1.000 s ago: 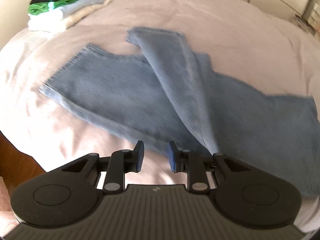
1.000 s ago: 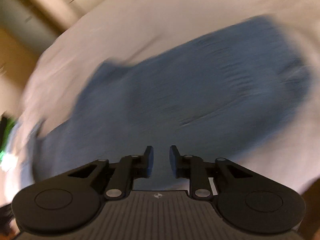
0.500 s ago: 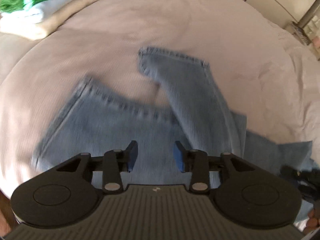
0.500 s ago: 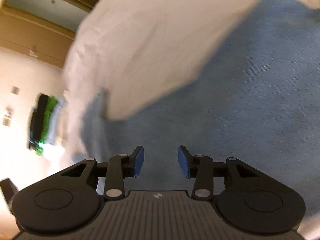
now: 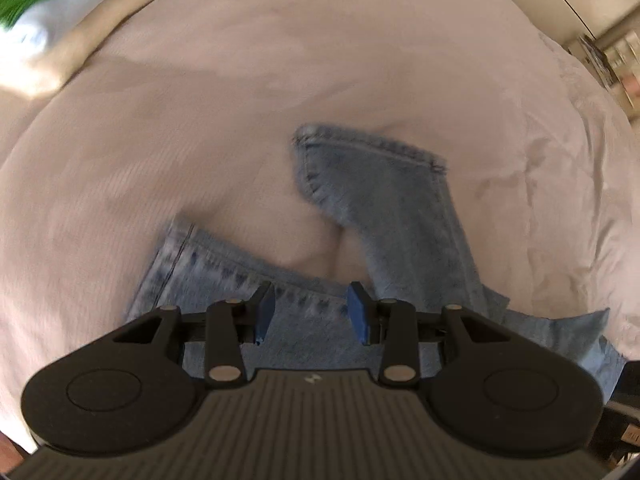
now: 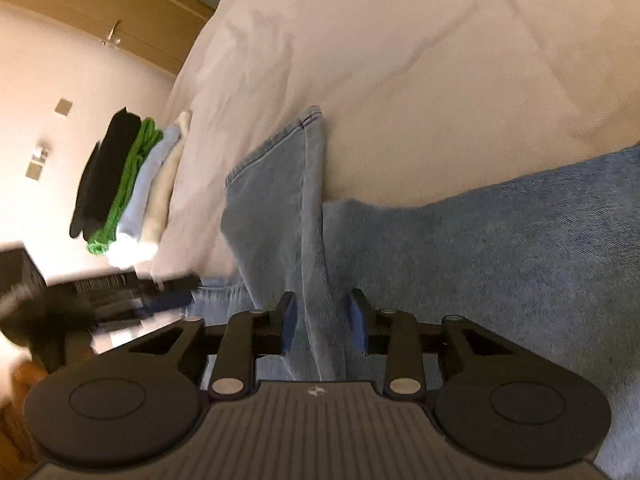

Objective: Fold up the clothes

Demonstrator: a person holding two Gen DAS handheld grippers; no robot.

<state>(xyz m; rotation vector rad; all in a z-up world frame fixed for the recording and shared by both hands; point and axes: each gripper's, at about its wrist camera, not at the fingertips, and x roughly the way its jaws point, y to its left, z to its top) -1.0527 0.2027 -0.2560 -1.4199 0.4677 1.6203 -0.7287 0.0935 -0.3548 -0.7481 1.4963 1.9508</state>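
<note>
A pair of light blue jeans (image 5: 392, 216) lies spread on a pale bedsheet (image 5: 240, 100), one leg bent across the other. My left gripper (image 5: 310, 312) is open, low over the lower leg near its hem. In the right wrist view the jeans (image 6: 500, 248) fill the right side, and one leg (image 6: 280, 200) runs away from me. My right gripper (image 6: 323, 322) is open, with a raised fold of denim lying between its fingers; they do not pinch it.
A stack of folded clothes (image 6: 128, 184), black, green, light blue and cream, sits at the far end of the bed; it also shows in the left wrist view (image 5: 48, 28). The blurred left gripper (image 6: 120, 292) shows in the right wrist view. Wooden doors (image 6: 100, 8) stand beyond.
Both grippers have opened wider and dropped closer to the jeans. The left has moved forward over the lower leg; the right has swung round and now straddles a fold of denim.
</note>
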